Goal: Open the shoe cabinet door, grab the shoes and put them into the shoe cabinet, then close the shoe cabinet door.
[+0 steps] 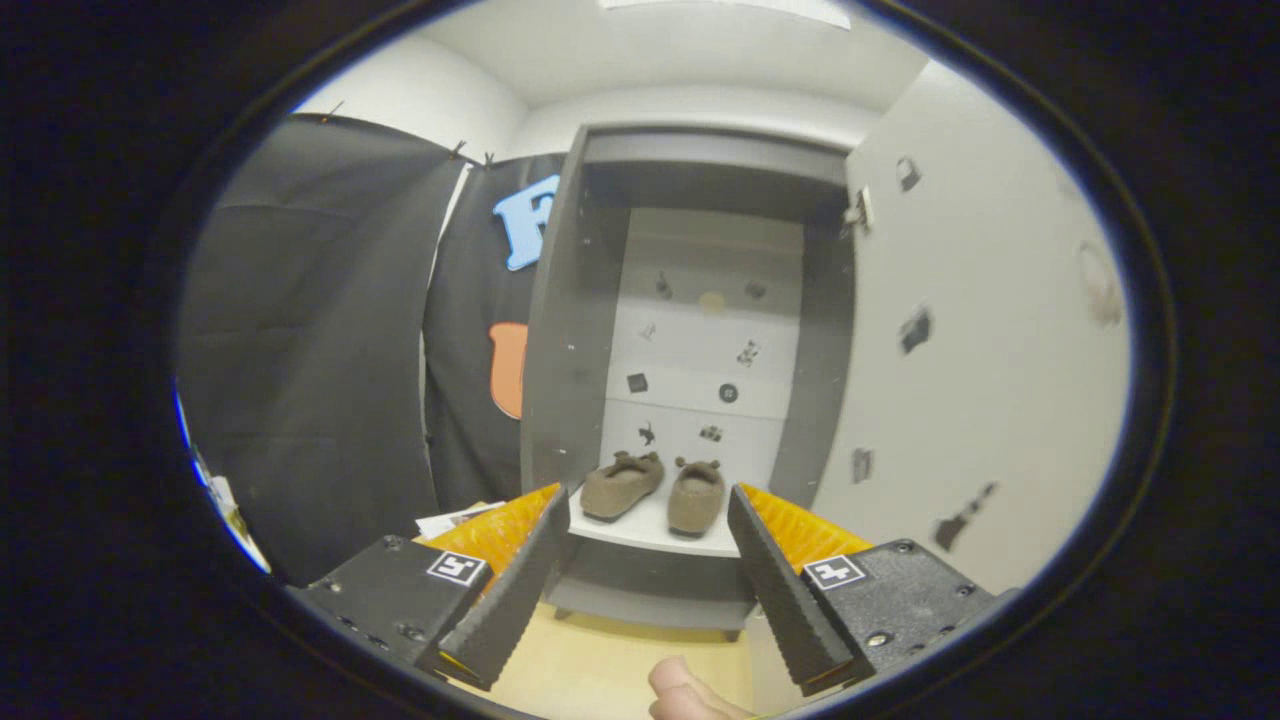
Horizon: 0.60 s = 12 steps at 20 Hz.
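Inside open shoe cabinet (570, 330), shoes (655, 488) on shelf, tool (648, 520) empty, spread

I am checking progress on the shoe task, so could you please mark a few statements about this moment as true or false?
1. The shoe cabinet door stands open. True.
2. Both shoes lie on the floor in front of the cabinet. False: they sit side by side on the shelf inside the shoe cabinet.
3. The gripper is open, its fingers holding nothing. True.
4. One shoe is clamped between the fingers. False: the shoes lie beyond the fingertips, untouched.
5. Small stickers dot the cabinet's back panel. True.
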Each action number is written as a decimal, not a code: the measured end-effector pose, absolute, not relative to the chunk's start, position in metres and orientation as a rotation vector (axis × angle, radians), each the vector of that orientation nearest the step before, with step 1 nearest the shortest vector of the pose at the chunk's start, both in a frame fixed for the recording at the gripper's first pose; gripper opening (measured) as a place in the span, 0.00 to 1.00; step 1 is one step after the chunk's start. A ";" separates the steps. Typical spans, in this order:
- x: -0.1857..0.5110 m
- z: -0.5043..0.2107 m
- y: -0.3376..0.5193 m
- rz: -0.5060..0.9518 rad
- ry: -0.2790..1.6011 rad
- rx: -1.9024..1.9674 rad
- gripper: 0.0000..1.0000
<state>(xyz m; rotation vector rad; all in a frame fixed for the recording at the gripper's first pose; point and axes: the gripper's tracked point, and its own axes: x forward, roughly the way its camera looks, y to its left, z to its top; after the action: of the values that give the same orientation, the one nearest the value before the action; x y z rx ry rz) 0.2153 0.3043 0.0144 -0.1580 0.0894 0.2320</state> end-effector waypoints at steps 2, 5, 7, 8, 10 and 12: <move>0.178 0.045 0.279 0.188 -0.001 -0.177 1.00; 0.130 0.067 0.236 0.134 -0.055 -0.170 1.00; 0.103 0.077 0.212 0.134 -0.067 -0.152 1.00; 0.091 0.081 0.200 0.135 -0.070 -0.151 1.00; 0.070 0.091 0.171 0.129 -0.088 -0.145 1.00; 0.058 0.099 0.137 0.086 -0.126 -0.135 1.00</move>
<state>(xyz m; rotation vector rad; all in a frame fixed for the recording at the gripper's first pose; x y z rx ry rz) 0.0578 0.1372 0.0994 -0.1349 -0.1260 0.0865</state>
